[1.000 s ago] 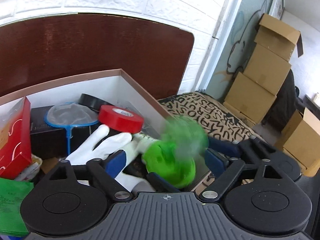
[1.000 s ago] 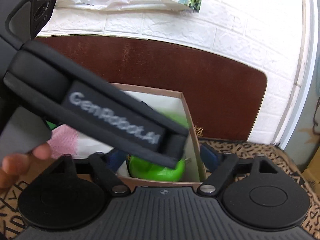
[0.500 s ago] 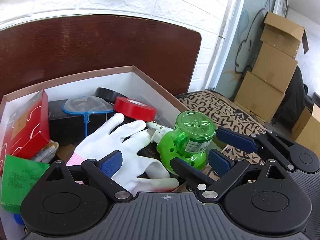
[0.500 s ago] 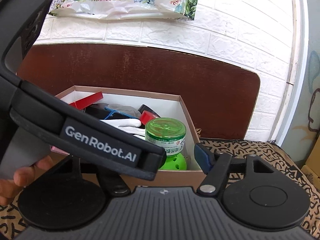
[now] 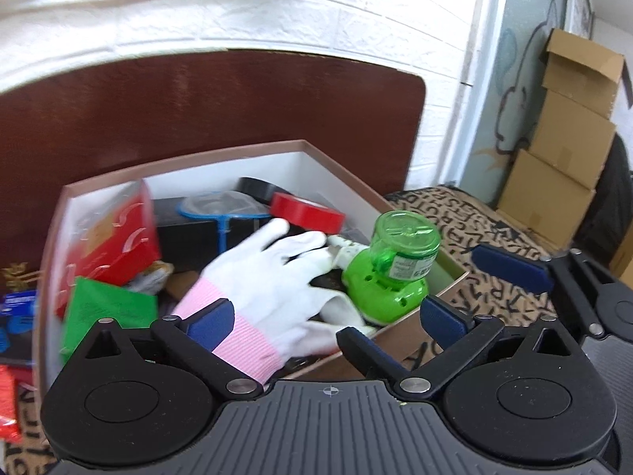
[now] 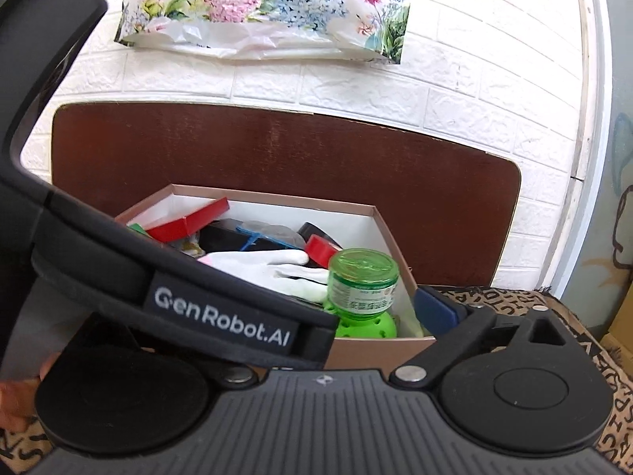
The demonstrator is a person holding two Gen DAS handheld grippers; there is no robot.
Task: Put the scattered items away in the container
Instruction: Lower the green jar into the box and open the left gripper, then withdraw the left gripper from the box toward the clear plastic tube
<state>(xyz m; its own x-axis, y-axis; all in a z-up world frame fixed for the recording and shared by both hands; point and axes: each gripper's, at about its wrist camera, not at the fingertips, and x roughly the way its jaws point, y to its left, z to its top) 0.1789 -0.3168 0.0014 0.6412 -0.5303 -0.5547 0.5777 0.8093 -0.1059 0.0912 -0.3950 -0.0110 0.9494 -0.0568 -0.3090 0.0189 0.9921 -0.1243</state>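
A brown cardboard box (image 5: 336, 166) with a white inside holds several items: a green mosquito-repellent bottle (image 5: 391, 269) at its right corner, a white glove with a pink cuff (image 5: 269, 289), a red tape roll (image 5: 306, 213), a black tape roll (image 5: 257, 188), a blue strainer (image 5: 217, 208), a red packet (image 5: 114, 237) and a green packet (image 5: 107, 316). My left gripper (image 5: 324, 316) is open and empty, just in front of the box. The box (image 6: 372, 213) and bottle (image 6: 362, 289) also show in the right wrist view. My right gripper's one visible finger (image 6: 435, 308) stands apart beside the box; the left gripper's body hides the other.
A patterned cloth (image 5: 474, 229) covers the surface. A dark brown board (image 5: 198, 111) stands behind the box against a white brick wall. Stacked cardboard boxes (image 5: 561, 150) stand at the far right. Blue and red packets (image 5: 16, 316) lie left of the box.
The green bottle has left my left gripper and now rests in the box's right corner. Both grippers have drawn back from the box.
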